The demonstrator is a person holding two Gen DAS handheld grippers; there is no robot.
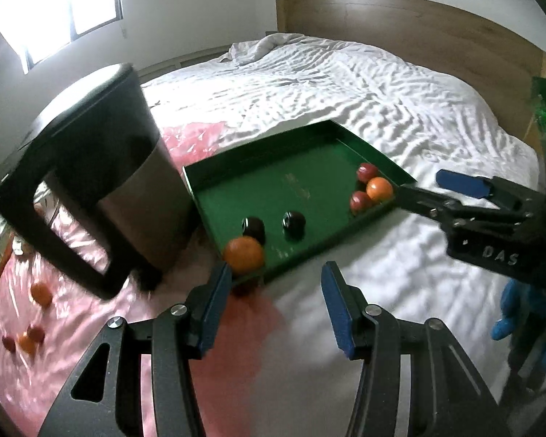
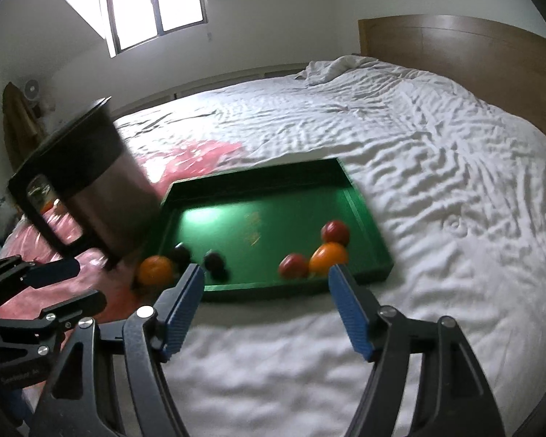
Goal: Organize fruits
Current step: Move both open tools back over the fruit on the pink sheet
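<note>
Right hand-held gripper (image 2: 265, 309) open, near tray's orange (image 2: 327, 256).

My green tray (image 2: 367, 218) lies flat on the white bed and holds two red fruits (image 2: 335, 232) and an orange (image 2: 328, 256) bunched touching in its near right corner, plus two dark round fruits (image 2: 216, 264) near the front edge, just apart. A second orange (image 1: 244, 254) sits at the tray's near left corner. Off the tray, on my pink sheet (image 1: 91, 327), lie two more oranges (image 1: 41, 293) and two small red fruits (image 1: 35, 333), loosely grouped.
</note>
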